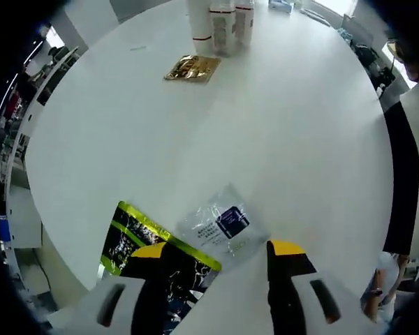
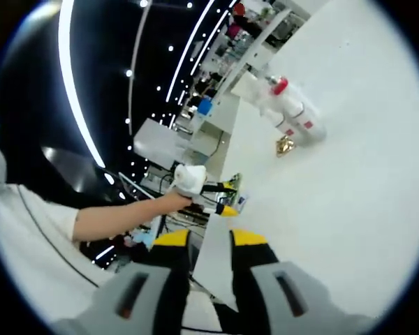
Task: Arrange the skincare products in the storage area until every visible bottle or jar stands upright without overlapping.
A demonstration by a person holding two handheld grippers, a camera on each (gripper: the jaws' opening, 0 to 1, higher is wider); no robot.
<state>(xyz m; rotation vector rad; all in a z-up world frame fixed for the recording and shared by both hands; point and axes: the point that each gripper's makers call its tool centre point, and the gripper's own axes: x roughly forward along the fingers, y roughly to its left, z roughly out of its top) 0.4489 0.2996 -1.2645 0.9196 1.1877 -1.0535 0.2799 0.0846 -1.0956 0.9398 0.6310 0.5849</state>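
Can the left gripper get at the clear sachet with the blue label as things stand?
Probably yes: the left gripper is open, and the clear sachet lies flat on the white table just ahead of its jaws, beside the black-and-yellow packet, with nothing over it.

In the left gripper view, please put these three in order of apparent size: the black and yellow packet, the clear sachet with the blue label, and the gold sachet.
1. black and yellow packet, partly behind the left tongs
2. clear sachet, close to it in size
3. gold sachet

The gold one lies much farther from the camera, so its true size is unsure.
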